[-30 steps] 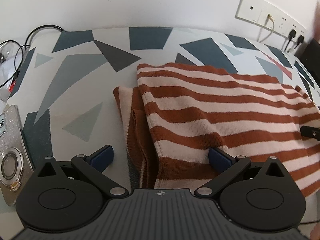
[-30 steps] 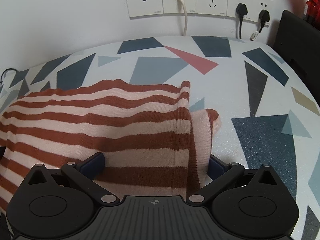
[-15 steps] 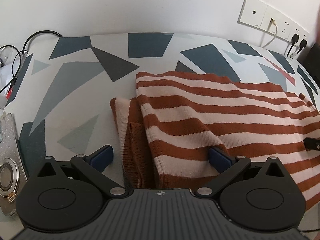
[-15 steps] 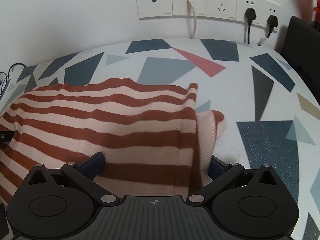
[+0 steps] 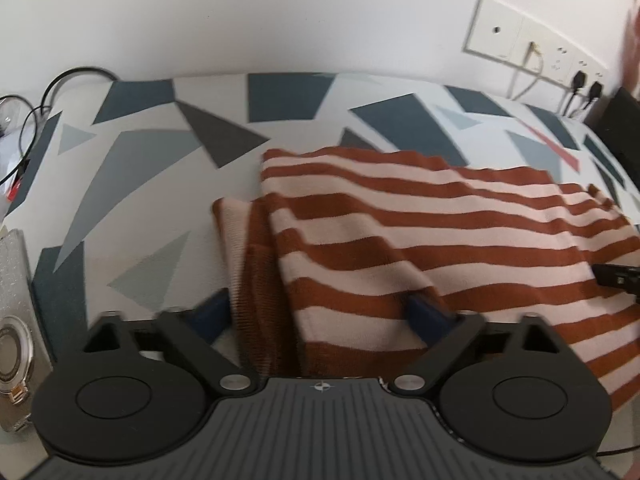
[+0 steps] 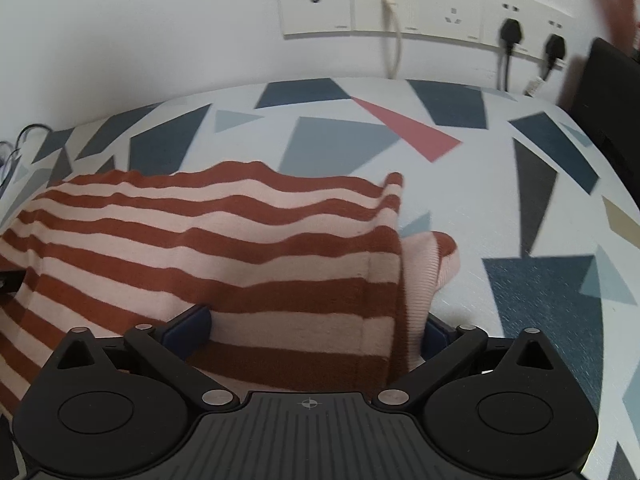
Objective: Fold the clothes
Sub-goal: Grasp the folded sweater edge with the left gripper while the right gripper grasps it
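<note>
Sweater (image 5: 420,240) lies flat on the table (image 5: 140,168), long axis running between the two hands. Left gripper (image 5: 320,316) straddles its left near corner, right gripper (image 6: 312,328) the right; both jaws closing, cloth between them, not yet pinched.

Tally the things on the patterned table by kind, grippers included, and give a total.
Striped sweater: 1
Grippers, left gripper and right gripper, both closing with the sweater's near corners between the fingers: 2
Glittery phone case: 1
Total: 4
</note>
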Motion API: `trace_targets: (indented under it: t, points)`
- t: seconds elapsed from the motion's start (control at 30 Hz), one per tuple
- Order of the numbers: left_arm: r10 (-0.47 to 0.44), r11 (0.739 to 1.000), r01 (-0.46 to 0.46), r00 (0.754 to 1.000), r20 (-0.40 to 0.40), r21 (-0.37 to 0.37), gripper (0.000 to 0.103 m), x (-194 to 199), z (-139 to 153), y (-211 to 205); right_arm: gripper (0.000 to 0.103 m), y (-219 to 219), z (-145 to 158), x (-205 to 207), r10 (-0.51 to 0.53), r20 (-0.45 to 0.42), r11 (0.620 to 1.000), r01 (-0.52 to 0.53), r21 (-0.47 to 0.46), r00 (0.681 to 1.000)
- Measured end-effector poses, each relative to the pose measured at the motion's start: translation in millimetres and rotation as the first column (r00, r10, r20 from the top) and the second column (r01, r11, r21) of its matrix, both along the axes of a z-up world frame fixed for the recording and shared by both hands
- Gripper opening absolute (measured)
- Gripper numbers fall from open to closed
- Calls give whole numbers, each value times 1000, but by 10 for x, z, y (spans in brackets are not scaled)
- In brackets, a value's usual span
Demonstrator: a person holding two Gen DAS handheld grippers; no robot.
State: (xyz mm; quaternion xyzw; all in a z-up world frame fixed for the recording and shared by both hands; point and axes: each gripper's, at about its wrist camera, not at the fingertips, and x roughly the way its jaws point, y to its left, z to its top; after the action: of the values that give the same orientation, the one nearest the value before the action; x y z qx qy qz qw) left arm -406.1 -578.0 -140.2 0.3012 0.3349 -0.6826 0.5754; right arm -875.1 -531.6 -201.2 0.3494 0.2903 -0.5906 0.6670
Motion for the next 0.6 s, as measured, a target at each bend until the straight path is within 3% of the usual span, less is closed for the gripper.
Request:
trace_targets:
  t: [0.03,0.07,0.1,0.13,0.17,0.23,0.33,0.6]
  points:
    - [-10,1000,10,1000,-24,6,62,-30,25,5,91,-4,10,0,13,7,1000,-13,-4,1000]
    - [-19,1000,20,999,-48,12,40,-60,50,9,86,-6,21,2,26,13,1000,-26,-7,1000]
    - [-18,999,21,997,-81,31,25,-89,66,4,81,-7,33,4,39,20,999,-39,-11,999]
    - [-5,999,9,996,-91,43,23,-125,82,0,69,-10,47,6,55,33,998,-54,-14,998]
    - [2,999,1,998,-71,46,22,-170,97,1,47,-16,68,9,74,61,997,-73,-16,995]
    - [0,999,0,1000,-17,48,20,-263,134,15,32,-50,92,-6,85,149,996,-86,2,985]
    - [14,998,-16,1000,25,67,19,-321,197,26,28,-85,133,51,91,155,996,-92,0,984]
    - [110,993,-109,994,-27,56,19,-146,571,177,24,-77,505,86,166,229,982,-139,-130,959]
